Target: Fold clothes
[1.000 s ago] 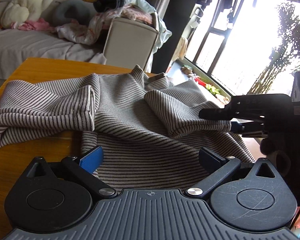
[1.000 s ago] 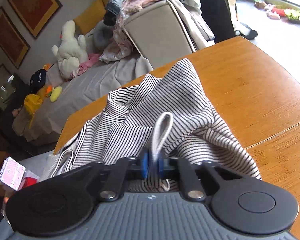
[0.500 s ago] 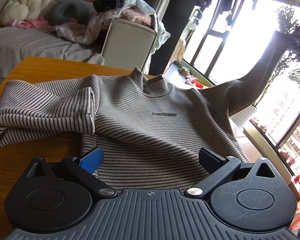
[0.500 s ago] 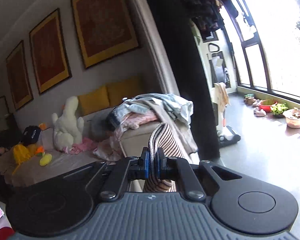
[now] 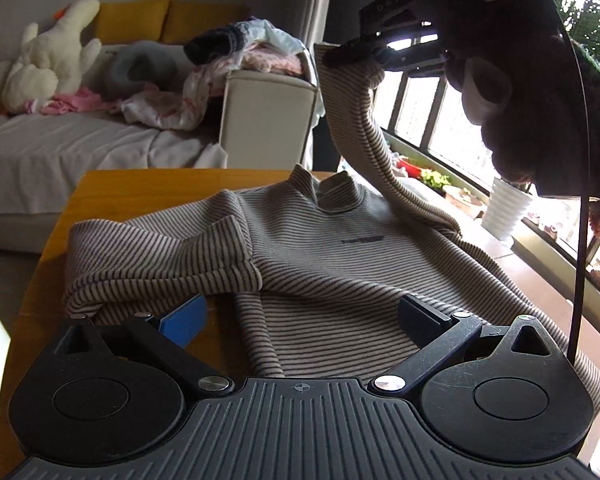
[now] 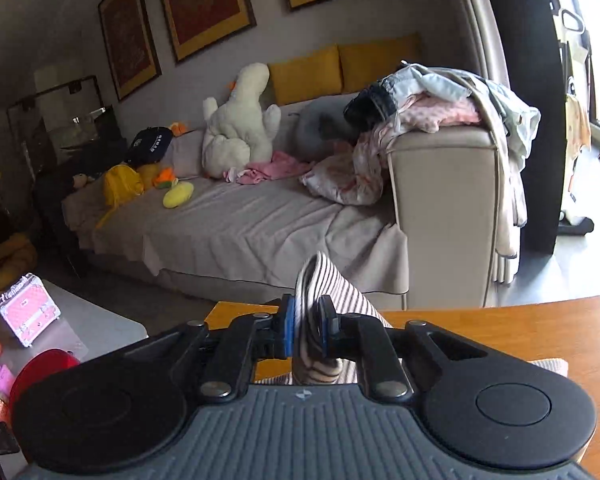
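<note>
A beige sweater with thin dark stripes (image 5: 340, 256) lies front-up on the wooden table (image 5: 140, 188), collar at the far side. Its left sleeve (image 5: 160, 256) is folded across the body. My left gripper (image 5: 300, 316) is open and empty, low over the sweater's hem. My right gripper (image 6: 306, 326) is shut on the cuff of the right sleeve (image 6: 320, 280). In the left wrist view it (image 5: 356, 54) holds that sleeve (image 5: 360, 136) high above the table, hanging from the jaws to the shoulder.
A grey sofa (image 6: 240, 224) with a white plush toy (image 6: 236, 120) and a pile of clothes (image 6: 440, 100) on its armrest stands beyond the table. A low table with a pink case (image 6: 26, 308) is at the left. Windows and plants (image 5: 500, 208) are at the right.
My right gripper has lifted the right sleeve off the sweater's body, swung it out to the right and then up high over the far right. The left gripper stayed put.
</note>
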{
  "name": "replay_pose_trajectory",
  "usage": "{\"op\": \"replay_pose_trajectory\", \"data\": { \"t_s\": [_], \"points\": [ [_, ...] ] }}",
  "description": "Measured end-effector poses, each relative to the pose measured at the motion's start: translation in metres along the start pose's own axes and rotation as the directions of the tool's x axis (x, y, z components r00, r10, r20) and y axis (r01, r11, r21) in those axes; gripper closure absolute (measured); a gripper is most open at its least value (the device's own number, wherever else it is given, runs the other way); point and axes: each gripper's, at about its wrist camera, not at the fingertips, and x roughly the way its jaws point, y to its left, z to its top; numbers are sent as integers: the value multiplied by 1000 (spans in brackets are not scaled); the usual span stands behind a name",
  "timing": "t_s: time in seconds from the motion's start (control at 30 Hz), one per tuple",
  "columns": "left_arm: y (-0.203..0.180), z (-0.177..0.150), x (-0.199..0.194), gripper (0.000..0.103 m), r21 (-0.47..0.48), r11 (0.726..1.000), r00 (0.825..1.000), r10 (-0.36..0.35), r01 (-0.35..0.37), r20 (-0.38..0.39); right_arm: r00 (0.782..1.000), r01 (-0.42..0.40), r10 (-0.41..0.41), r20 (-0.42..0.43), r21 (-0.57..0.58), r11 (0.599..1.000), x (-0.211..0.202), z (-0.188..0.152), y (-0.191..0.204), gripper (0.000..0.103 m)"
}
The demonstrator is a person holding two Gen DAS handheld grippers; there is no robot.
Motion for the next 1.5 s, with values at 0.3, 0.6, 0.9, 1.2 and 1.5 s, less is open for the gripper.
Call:
{"op": "replay_pose_trajectory", "data": {
  "t_s": [0.3,0.6,0.9,1.2,1.5],
  "points": [
    [6,-2,-1,0,8,1000,1000,7,-6,-15,988,-58,62,-144,31,998,5,-30,-5,75],
    [10,-11,-10,0,33,995,995,94,-93,-34,893,-196,161,-421,-42,980,66,-84,54,62],
    [21,2,-2,0,29,985,985,171,-170,-36,985,-165,173,21,-197,966,-16,28,53,93],
    [24,15,29,0,48,970,968,243,-240,-63,988,99,-90,128,-63,993,-63,34,-79,93],
    [1,37,30,0,30,996,996,87,-86,-28,975,223,-220,-31,143,964,-33,-46,-180,98]
  ]
}}
